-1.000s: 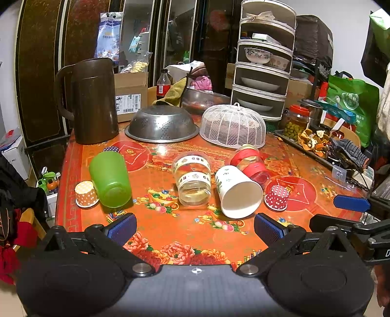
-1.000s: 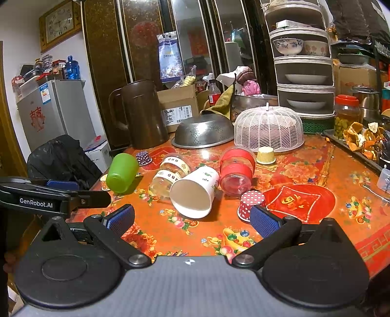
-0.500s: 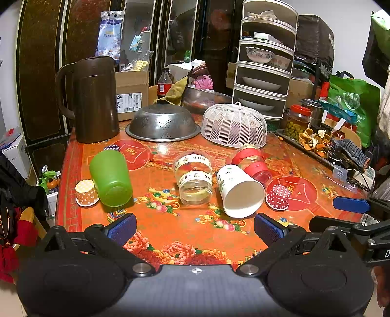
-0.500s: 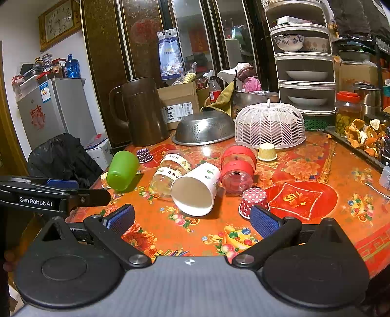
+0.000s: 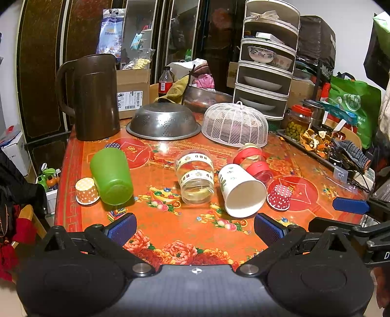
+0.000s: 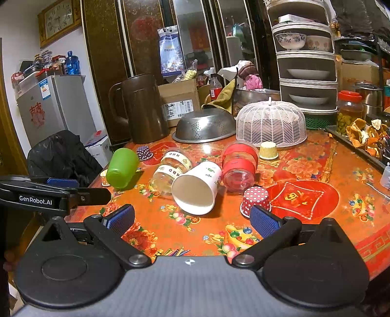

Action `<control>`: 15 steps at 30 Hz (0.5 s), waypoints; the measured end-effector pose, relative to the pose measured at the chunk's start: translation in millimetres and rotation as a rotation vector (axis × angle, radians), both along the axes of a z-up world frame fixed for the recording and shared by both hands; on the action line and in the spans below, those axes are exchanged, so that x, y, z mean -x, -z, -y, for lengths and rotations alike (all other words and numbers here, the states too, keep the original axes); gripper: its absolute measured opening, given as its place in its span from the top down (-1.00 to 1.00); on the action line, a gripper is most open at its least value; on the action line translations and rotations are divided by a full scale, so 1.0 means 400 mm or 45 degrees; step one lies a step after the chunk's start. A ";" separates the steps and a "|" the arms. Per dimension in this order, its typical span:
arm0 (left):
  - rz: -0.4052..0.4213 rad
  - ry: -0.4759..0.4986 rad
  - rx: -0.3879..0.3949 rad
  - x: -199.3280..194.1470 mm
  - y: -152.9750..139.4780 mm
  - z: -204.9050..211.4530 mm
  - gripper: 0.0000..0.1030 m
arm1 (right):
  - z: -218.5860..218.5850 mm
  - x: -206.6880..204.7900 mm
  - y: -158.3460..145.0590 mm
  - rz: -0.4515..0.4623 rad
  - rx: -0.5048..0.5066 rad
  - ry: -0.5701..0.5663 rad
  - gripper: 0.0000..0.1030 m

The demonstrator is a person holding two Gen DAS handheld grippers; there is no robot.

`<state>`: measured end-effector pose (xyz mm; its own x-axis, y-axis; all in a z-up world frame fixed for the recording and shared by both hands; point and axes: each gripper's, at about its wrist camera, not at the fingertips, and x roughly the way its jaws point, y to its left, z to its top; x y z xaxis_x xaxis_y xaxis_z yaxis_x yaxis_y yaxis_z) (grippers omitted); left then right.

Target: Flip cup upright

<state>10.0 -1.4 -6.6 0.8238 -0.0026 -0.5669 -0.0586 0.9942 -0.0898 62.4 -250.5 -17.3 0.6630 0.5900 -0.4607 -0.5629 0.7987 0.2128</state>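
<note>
clear jar (image 5: 195, 176): 2 gold-edged bands, each printed "HBD"; in the right wrist view the letters show again on the same jar (image 6: 171, 167), partly turned away.
left tongs (image 6: 52, 195): white "GenRobot.AI" on the black side of the arm, read in the right wrist view.
right tongs (image 5: 351, 206): a single white "D" at the frame edge in the left wrist view; the rest is cut off.
wall clock (image 6: 59, 20): dial numerals 1 to 12, small but legible in part.
cardboard box (image 5: 132, 91): white shipping label with barcode and handwritten marks, too small to read.
</note>
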 end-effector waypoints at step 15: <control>-0.004 -0.012 0.028 -0.012 0.010 -0.025 -1.00 | -0.020 -0.101 -0.049 -0.096 0.043 -0.042 -0.98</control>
<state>14.8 8.7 -10.5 0.8219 -0.0073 -0.5696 -0.0686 0.9914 -0.1117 102.9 -242.3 2.2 0.6064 0.5942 -0.5284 -0.5724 0.7875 0.2286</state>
